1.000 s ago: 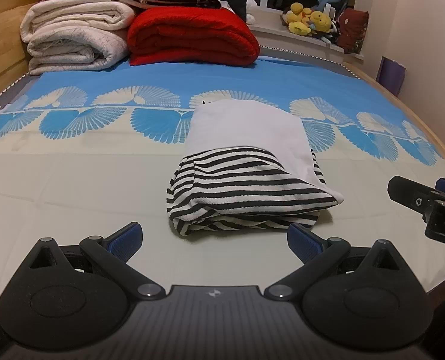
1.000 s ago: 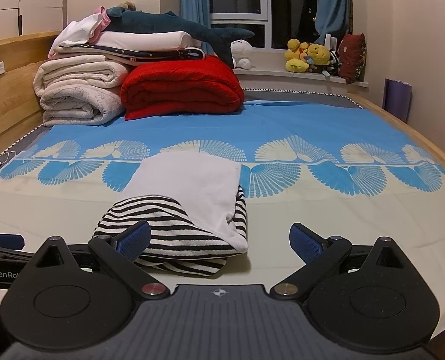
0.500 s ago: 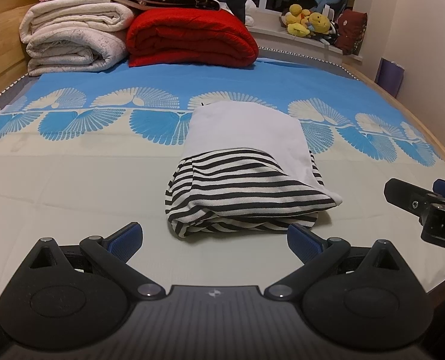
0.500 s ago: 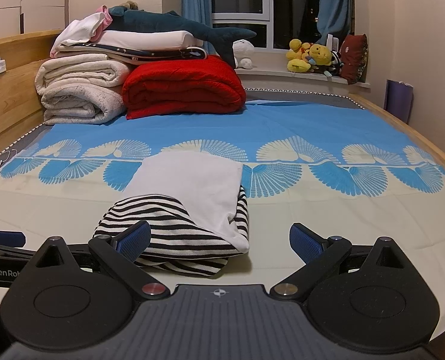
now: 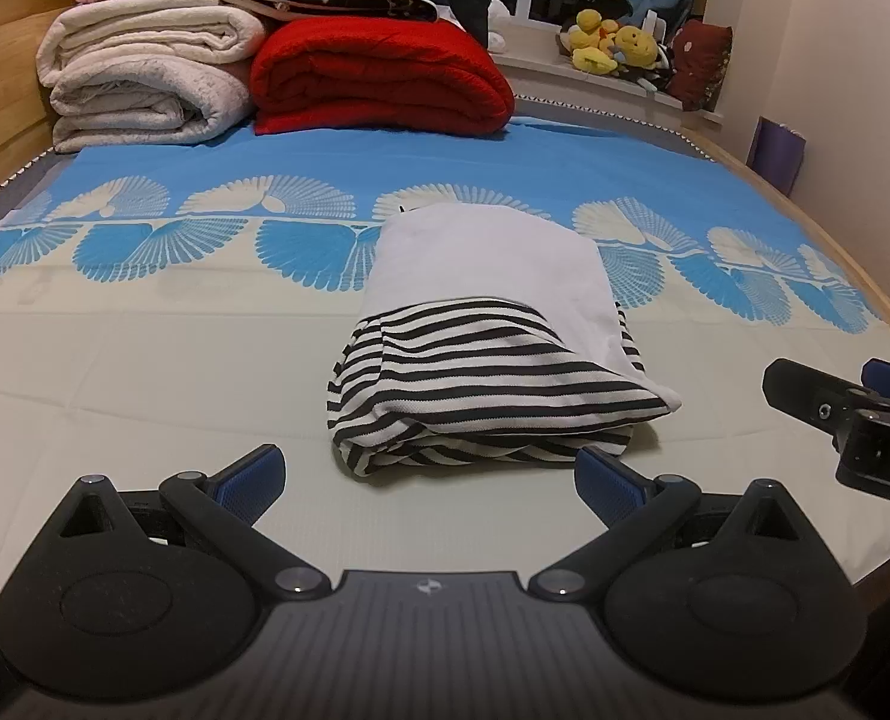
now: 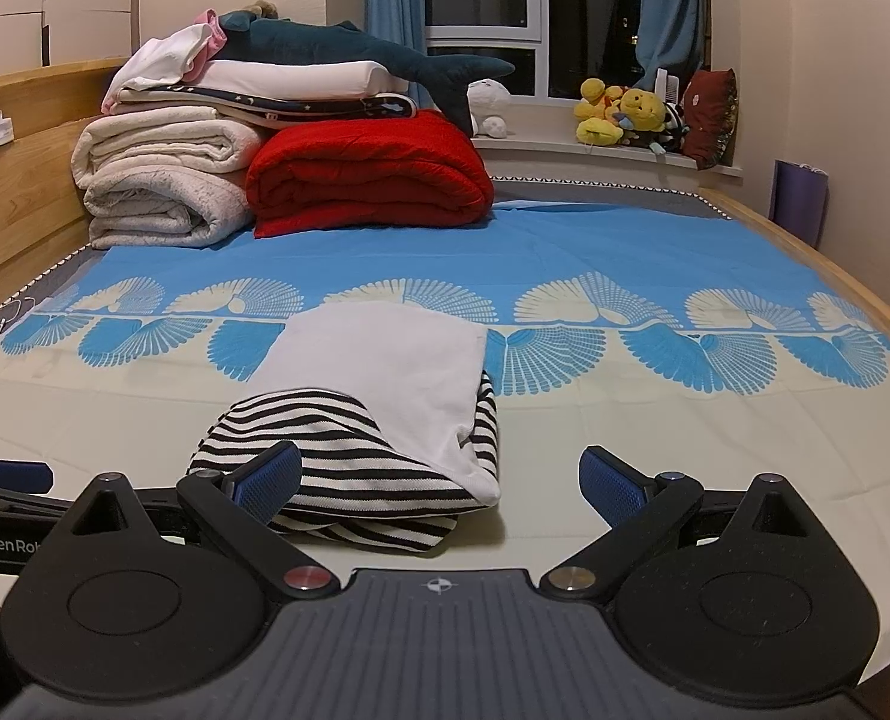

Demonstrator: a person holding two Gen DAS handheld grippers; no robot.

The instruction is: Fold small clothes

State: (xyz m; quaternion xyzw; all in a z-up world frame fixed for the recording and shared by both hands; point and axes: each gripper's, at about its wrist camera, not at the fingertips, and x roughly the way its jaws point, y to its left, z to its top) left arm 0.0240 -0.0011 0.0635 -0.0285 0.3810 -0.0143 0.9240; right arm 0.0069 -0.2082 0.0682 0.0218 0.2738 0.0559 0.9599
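A folded garment (image 5: 493, 348), white on top with black-and-white stripes at its near end, lies on the bed sheet (image 5: 145, 372). In the right wrist view the same garment (image 6: 385, 414) sits left of centre. My left gripper (image 5: 427, 477) is open, just short of the garment's near edge, with nothing between its blue pads. My right gripper (image 6: 442, 483) is open too, its left pad (image 6: 268, 480) in front of the striped end. The right gripper's fingers (image 5: 817, 402) show at the right edge of the left wrist view, and the left gripper's tip (image 6: 10, 477) at the left edge of the right wrist view.
Folded cream blankets (image 5: 145, 84) and a red quilt (image 5: 379, 78) are stacked at the head of the bed, with a plush shark (image 6: 355, 54) on top. Soft toys (image 6: 625, 114) line the windowsill. A wooden bed frame (image 6: 817, 264) runs along the right edge.
Both grippers drifted slightly; the views shifted a little and the garment lies as before. Both stay open.
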